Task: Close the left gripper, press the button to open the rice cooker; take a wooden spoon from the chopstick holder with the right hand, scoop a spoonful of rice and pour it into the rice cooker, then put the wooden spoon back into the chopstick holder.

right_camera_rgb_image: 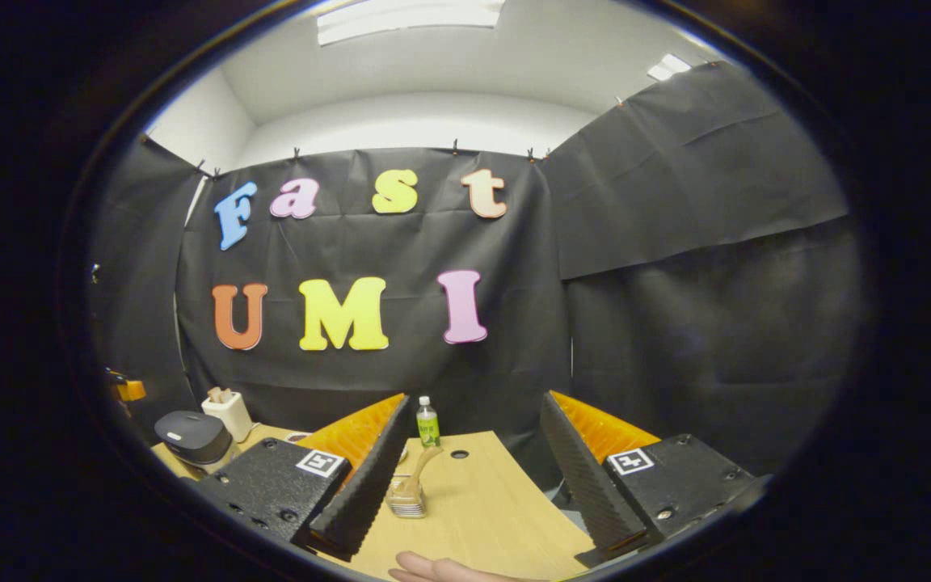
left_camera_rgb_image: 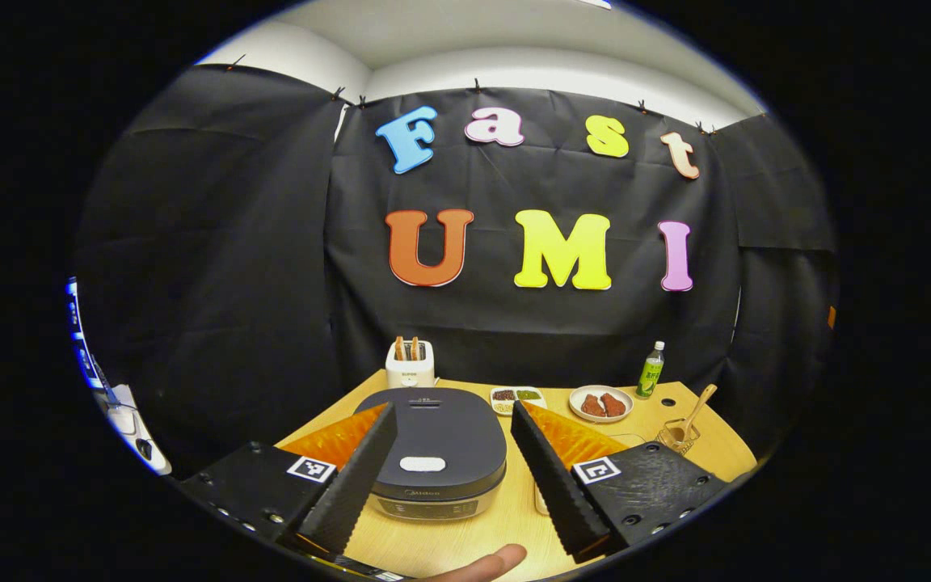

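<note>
Left tongs [left_camera_rgb_image: 453, 477]: spread wide, holding nothing, above the near edge of the wooden counter [left_camera_rgb_image: 465, 533]. Rice cooker [left_camera_rgb_image: 433, 453]: dark, lid shut, directly ahead between the two fingers. Toaster [left_camera_rgb_image: 410, 364]: white, beyond the cooker at the counter's far edge. Small dish [left_camera_rgb_image: 517, 398] and plate [left_camera_rgb_image: 601, 403] with brown pieces: beyond the right finger. Green bottle [left_camera_rgb_image: 650, 370]: farther right, near the wall. Chopstick holder [left_camera_rgb_image: 679, 436]: wire, right of the right finger, wooden spoon [left_camera_rgb_image: 700, 408] leaning in it.

Right tongs [right_camera_rgb_image: 473, 485]: also spread wide, empty. Chopstick holder just beside the left finger's tip, ahead; bottle behind it. Cooker and toaster far left, partly blocked by that finger's body.
</note>
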A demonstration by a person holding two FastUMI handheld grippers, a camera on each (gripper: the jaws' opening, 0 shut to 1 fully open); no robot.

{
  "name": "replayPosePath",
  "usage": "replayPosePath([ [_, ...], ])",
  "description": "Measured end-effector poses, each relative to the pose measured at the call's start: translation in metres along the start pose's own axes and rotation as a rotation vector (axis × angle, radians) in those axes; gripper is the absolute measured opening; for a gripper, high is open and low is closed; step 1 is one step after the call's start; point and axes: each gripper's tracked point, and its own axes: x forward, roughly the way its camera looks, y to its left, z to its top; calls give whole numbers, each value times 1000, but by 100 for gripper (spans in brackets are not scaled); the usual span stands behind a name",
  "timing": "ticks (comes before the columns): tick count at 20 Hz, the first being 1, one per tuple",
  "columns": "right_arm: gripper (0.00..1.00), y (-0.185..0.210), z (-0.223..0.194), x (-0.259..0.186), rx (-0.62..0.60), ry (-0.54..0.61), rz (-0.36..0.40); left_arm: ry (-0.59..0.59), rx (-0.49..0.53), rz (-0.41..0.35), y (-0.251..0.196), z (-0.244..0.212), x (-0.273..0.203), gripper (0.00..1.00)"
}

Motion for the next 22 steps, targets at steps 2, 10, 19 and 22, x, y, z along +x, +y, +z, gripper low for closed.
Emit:
replayPosePath([
  [2, 94, 3, -8, 3, 1, 17, 6, 75, 15, 11, 6, -20, 9, 66],
  [10, 94, 11, -33, 13, -20, 57, 12, 288, 25, 48, 29, -79, 45, 0],
  [19, 95, 15, -70, 25, -29, 135, 22, 392, -6, 80, 41, -109, 69, 1],
  [22, 95, 20, -77, 25, -54, 151, 40, 408, -26, 85, 41, -117, 70, 1],
])
